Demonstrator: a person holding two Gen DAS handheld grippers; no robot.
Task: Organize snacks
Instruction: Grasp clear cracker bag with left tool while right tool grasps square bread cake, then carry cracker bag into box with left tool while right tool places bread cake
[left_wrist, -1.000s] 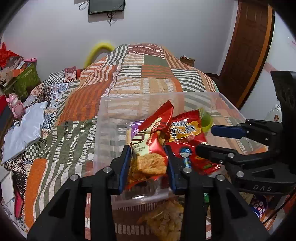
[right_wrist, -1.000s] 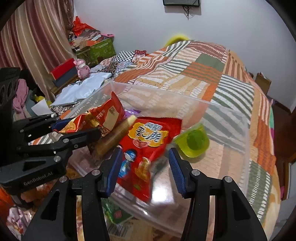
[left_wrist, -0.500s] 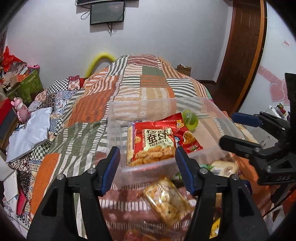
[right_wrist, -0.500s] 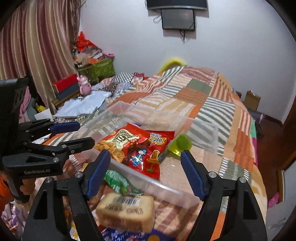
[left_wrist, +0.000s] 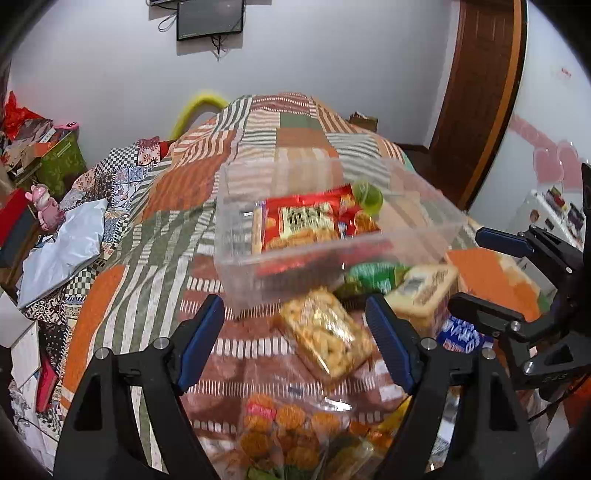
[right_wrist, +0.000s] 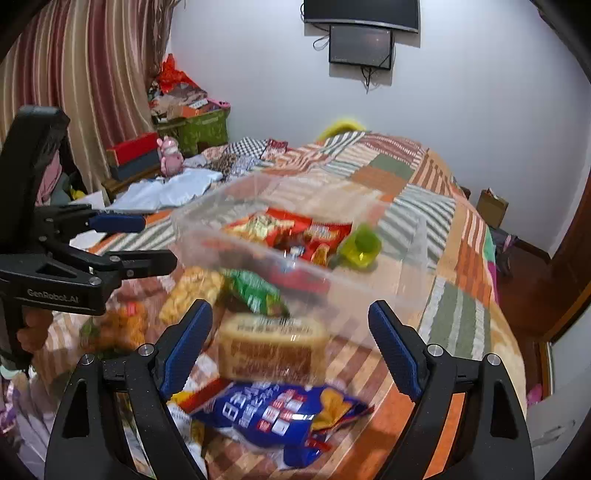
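Observation:
A clear plastic bin (left_wrist: 236, 254) (right_wrist: 369, 291) sits on the patchwork bed. It holds a red cracker pack (left_wrist: 299, 225) (right_wrist: 266, 225), another red pack (right_wrist: 317, 240) and a green jelly cup (left_wrist: 367, 195) (right_wrist: 362, 243). My left gripper (left_wrist: 295, 332) is open and empty above a clear pack of yellow snacks (left_wrist: 325, 339) (right_wrist: 195, 291). My right gripper (right_wrist: 290, 343) is open and empty over a tan bread pack (right_wrist: 273, 350) (left_wrist: 421, 291). A green pack (right_wrist: 255, 291) (left_wrist: 373, 277), a blue chip bag (right_wrist: 280, 410) and an orange snack bag (left_wrist: 280, 428) lie in front of the bin.
The bed quilt (left_wrist: 155, 236) stretches beyond the bin. White cloth (left_wrist: 62, 251), a pink toy (left_wrist: 46, 206) and boxes (right_wrist: 192, 125) lie at the left. A wooden door (left_wrist: 476, 92) stands at the right. The right gripper shows in the left wrist view (left_wrist: 491, 273).
The left gripper let go of the red cracker pack, which now lies in the bin. Both grippers opened wider and drew back from the bin toward the loose snacks.

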